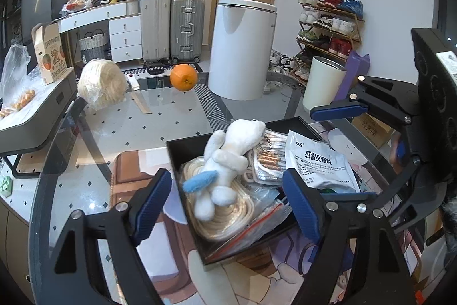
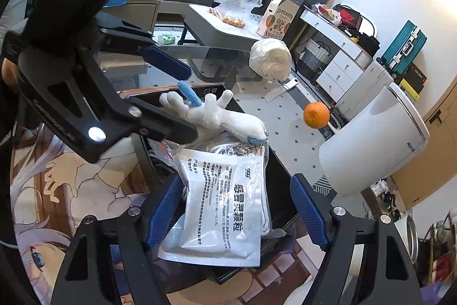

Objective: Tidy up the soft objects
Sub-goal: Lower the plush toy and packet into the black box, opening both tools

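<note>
Plush toy (image 1: pixel 228 162), one, white with blue ear and foot, lies in the one black tray (image 1: pixel 182 146), lower centre of the left wrist view, on top of one cream rope coil (image 1: pixel 228 216). Beside it, centre right: one white sachet (image 1: pixel 320 162), one foil pack (image 1: pixel 267 159), clear bags (image 1: pixel 265 207). Left gripper (image 1: pixel 225 205) at lower frame, jaws wide, pads either side of the toy and apart from it; nothing held. Right gripper (image 1: pixel 347 147) enters from the right edge, one blue pad visible above the tray. Upper left on the glass table (image 1: pixel 120 133): one cream yarn ball (image 1: pixel 101 86), one orange (image 1: pixel 183 77).

Right wrist view: sachet (image 2: pixel 225 205) at lower centre, between the spread pads of the right gripper (image 2: pixel 237 213), which do not press it; nothing held. Toy (image 2: pixel 217 113) at centre, in the tray (image 2: pixel 282 170). Left gripper (image 2: pixel 177 102) at upper left, jaws apart. Orange (image 2: pixel 316 115) centre right; yarn ball (image 2: pixel 270 59) above centre.
</note>
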`<state>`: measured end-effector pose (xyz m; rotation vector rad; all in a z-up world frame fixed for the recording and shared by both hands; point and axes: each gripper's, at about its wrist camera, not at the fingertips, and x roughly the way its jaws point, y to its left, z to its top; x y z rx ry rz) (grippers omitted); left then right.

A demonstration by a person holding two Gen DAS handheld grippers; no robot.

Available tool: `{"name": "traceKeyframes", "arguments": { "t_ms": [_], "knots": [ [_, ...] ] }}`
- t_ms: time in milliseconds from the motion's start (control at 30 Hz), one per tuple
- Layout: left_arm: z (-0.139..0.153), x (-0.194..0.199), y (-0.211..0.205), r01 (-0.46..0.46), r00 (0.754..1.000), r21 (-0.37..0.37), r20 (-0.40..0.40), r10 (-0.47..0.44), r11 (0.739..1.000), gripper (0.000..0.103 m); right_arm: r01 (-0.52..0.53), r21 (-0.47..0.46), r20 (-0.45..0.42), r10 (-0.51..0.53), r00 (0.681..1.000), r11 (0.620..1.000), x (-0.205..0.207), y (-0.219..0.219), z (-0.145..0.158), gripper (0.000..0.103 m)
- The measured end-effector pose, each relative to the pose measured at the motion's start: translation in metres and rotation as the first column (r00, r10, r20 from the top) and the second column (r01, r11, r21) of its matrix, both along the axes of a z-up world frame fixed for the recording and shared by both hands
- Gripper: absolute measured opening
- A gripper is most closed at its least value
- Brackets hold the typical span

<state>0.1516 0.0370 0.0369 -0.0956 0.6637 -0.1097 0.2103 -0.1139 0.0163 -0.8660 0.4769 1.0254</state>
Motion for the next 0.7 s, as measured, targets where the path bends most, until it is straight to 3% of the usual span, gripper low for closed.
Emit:
{"name": "traceKeyframes", "arguments": {
  "t_ms": [700],
  "knots": [
    [0.009,-0.026,0.014,-0.024,0.999,-0.017,0.046,0.025,1.0,0.081,-0.037,0.071,-0.031,0.039,0.999,0.997,-0.007,0.01,0.004,0.079]
  ]
}}
